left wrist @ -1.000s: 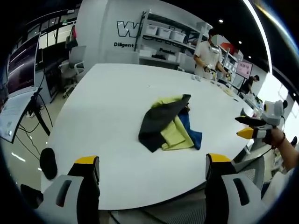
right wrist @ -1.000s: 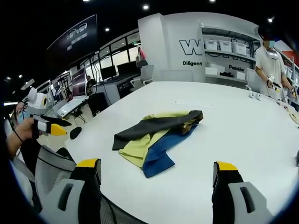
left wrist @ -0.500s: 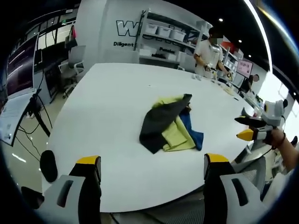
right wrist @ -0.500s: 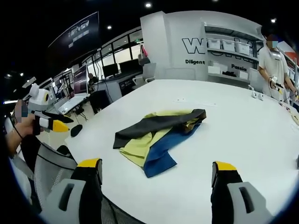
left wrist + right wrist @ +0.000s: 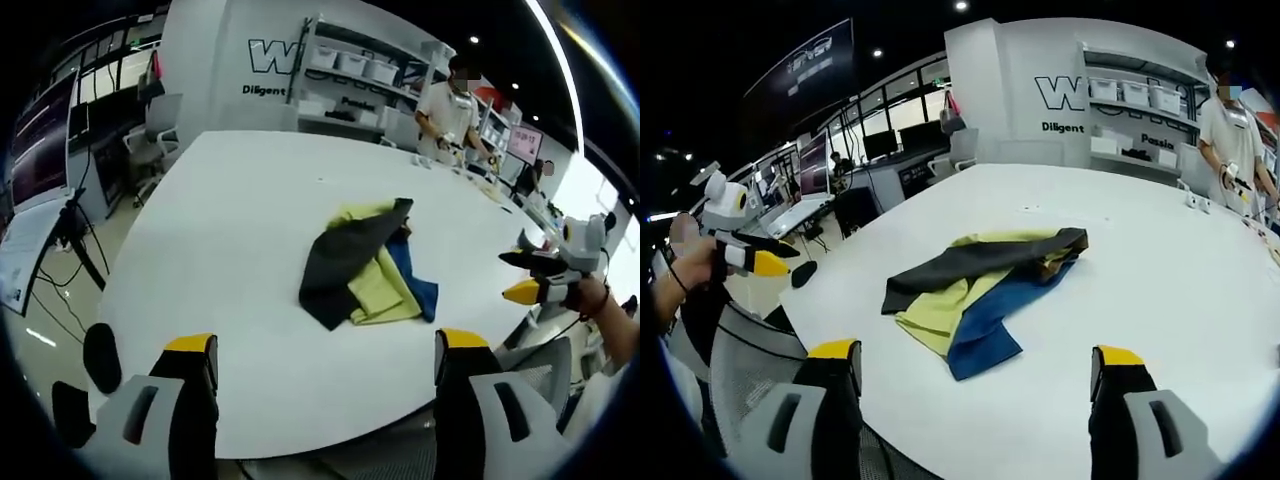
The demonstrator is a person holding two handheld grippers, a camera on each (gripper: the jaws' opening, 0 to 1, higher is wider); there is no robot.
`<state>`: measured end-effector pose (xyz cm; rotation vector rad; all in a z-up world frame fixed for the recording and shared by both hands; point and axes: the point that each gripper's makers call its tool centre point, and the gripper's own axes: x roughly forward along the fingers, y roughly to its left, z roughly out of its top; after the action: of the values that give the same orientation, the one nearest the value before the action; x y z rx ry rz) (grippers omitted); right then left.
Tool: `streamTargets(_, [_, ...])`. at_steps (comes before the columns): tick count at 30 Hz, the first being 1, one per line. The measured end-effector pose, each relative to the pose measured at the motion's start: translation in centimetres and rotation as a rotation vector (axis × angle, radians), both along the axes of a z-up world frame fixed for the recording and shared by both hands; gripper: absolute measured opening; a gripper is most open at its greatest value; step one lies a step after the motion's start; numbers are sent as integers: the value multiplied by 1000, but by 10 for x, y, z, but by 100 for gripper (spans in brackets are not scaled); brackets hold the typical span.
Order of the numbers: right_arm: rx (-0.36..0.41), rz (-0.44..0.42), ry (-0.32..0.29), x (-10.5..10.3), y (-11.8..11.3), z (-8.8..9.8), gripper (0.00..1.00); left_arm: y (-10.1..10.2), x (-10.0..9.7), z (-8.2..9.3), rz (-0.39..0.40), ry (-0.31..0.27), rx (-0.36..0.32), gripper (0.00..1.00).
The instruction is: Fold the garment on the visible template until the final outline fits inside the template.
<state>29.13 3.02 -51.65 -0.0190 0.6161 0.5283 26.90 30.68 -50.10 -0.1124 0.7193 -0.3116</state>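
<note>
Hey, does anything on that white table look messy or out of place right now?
Yes. The garment lies in a crumpled heap near the middle of the white table, its dark, yellow and blue layers overlapping unevenly rather than flat. No template outline is visible under it. Both grippers, left and right, are open and short of it.

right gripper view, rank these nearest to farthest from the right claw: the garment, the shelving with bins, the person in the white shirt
1. The garment, crumpled on the white table just ahead of the open right claw.
2. The person in the white shirt, standing at the table's far edge, upper right.
3. The shelving with bins, against the back wall behind that person.
</note>
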Motion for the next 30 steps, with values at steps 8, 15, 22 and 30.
streamTargets(8, [-4,2,6,5,2,-3,93,2,6,-8,2,16,0,83])
streamTargets(15, [7,11,15,11,7,-6,90,1,10,-15,0,39,-7,82])
streamTargets(22, [29,45,30,14,19,-11,83,-4,21,-15,-2,39,-18,80])
streamTargets(30, [20,80,48,17,29,-20,79,-9,34,-20,-33,39,19,80])
